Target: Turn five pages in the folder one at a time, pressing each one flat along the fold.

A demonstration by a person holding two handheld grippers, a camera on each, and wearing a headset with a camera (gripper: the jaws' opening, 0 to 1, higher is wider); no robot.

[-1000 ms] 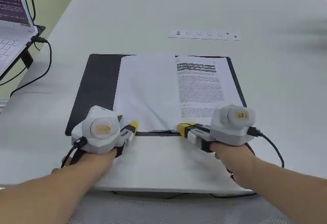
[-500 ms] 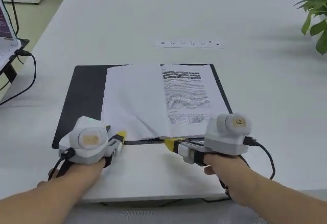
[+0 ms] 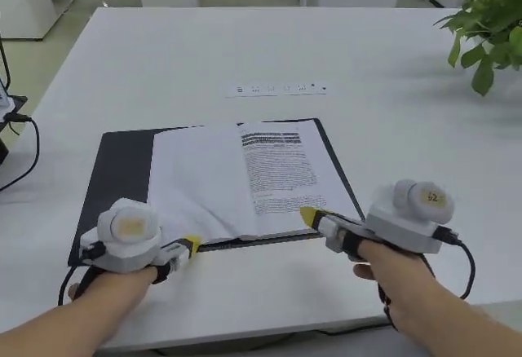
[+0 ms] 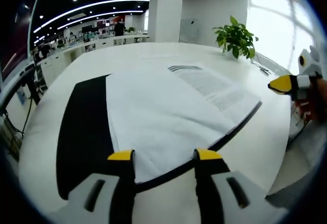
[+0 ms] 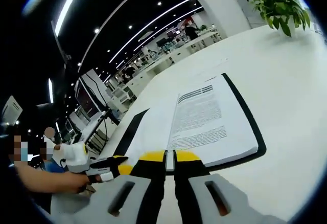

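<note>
Two pages were exposed in the open folder [image 3: 122,169], which was laid flat on the white surface [image 3: 245,39] with its black cover spread beneath them. The left page [image 3: 196,182] was blank, and the right page [image 3: 277,169] was covered with printed text under a dark heading.

In the head view, the left hand-held gripper [image 3: 188,247] was held just off the folder's near edge, below the left page, with its yellow tips directed toward the middle. In the left gripper view, this gripper [image 4: 164,155] was seen with its jaws spread wide apart, and the folder's near edge and the blank page were framed between the two tips. Whether the tips were touching the surface could not be told.

The right hand-held gripper [image 3: 311,217] was placed at the near right corner of the printed page. In the right gripper view, its jaws [image 5: 170,157] were pressed almost together, with only a thin slit left between them, and the stacked pages of the right side were seen just beyond the tips. Contact with the paper could not be judged.

The left hand-held gripper [image 5: 104,169] and the hand [image 5: 64,178] holding it were also caught at the lower left of the right gripper view. A power strip [image 3: 281,89] was lying on the surface beyond the folder, and a plant [image 3: 485,11] was standing at the far right.
</note>
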